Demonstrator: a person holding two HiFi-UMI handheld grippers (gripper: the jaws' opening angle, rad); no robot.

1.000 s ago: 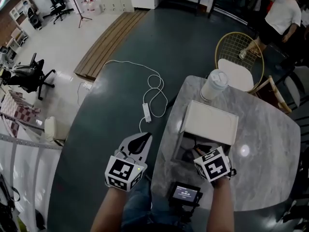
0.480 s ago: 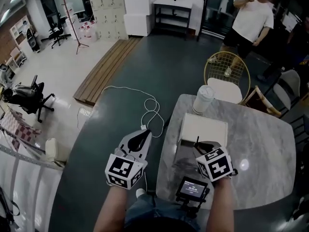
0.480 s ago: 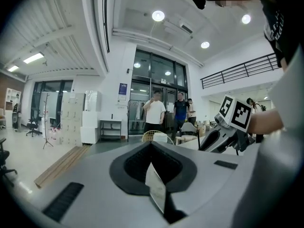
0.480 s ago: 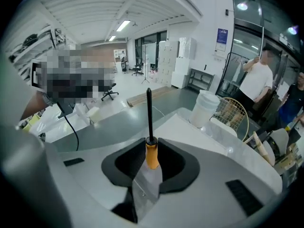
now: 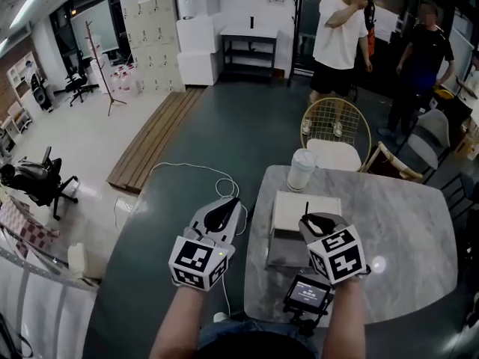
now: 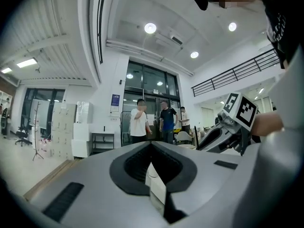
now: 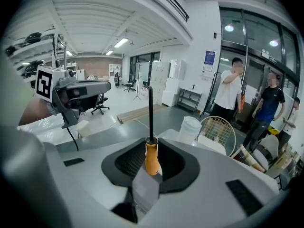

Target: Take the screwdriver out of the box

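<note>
My right gripper (image 7: 151,145) is shut on the screwdriver's orange handle (image 7: 151,159); its black shaft (image 7: 150,113) points up and away from the jaws. In the head view that gripper (image 5: 310,218) hangs above the open grey box (image 5: 286,250), whose white lid (image 5: 299,209) lies folded back on the marble table (image 5: 408,238). The thin shaft (image 5: 305,207) shows just ahead of the jaws. My left gripper (image 5: 230,202) is held off the table's left side over the dark floor, shut with nothing in it (image 6: 152,146). Hands and forearms hide the box's near edge.
A white lidded cup (image 5: 301,169) stands at the table's far edge. A small screen device (image 5: 308,293) is clamped at the near edge. A wire chair (image 5: 335,134) and two standing people (image 5: 340,36) are beyond the table. A white cable (image 5: 217,189) lies on the floor.
Both grippers have risen. The right one has lifted the screwdriver up out of the box, and the head view has tilted up toward the room.
</note>
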